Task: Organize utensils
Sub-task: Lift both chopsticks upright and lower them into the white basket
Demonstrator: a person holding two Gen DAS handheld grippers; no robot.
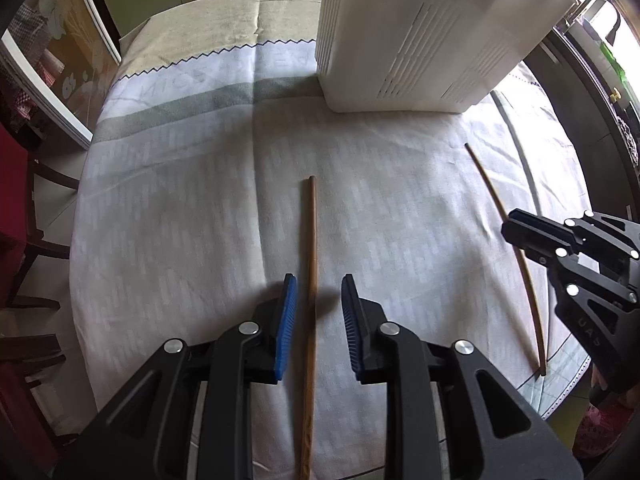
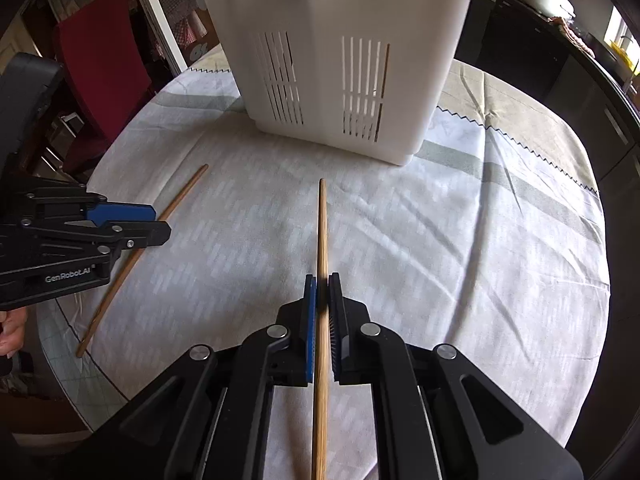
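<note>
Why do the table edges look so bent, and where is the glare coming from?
Left wrist view: the fisheye lens bows the tablecloth and a straight chopstick; window light washes out the top right behind the white holder. Right wrist view: same bulging, a sharp chopstick, bright window at the right edge.

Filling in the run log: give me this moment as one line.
left gripper: jaws open around left chopstick | right gripper: jaws shut on right chopstick | white holder: upright on tablecloth
</note>
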